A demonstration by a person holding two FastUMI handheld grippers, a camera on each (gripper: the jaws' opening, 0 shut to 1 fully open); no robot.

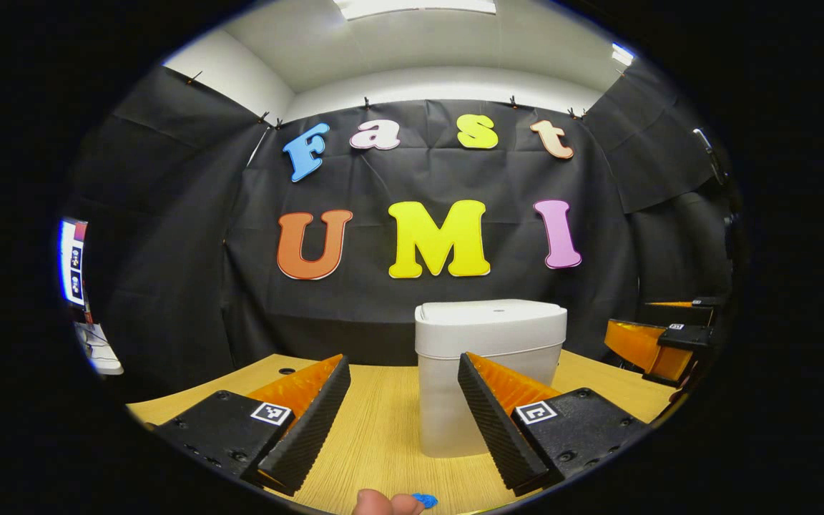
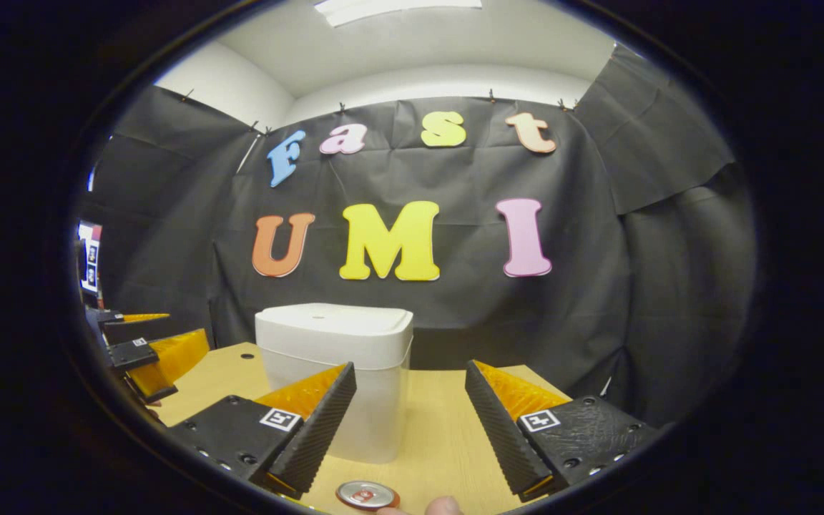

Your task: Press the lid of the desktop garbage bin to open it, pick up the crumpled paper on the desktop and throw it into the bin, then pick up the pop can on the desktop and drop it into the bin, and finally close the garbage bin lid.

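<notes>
A white desktop bin (image 1: 487, 372) stands on the wooden table with its lid (image 1: 491, 315) shut. My left gripper (image 1: 403, 368) is open, its fingers low over the table, the bin just behind its right finger. My right gripper (image 2: 410, 375) is open too, with the bin (image 2: 333, 372) behind its left finger. The top of a pop can (image 2: 367, 494) shows at the bottom edge of the right gripper view, below the fingers. A small blue scrap (image 1: 424, 500) lies at the bottom edge of the left gripper view, beside a fingertip.
The wooden table (image 1: 376, 429) runs back to the black cloth wall. It has a cable hole (image 1: 287, 371) at its far left. The other gripper (image 1: 659, 347) shows at the right of the left gripper view, and the other gripper (image 2: 147, 354) at the left of the right gripper view.
</notes>
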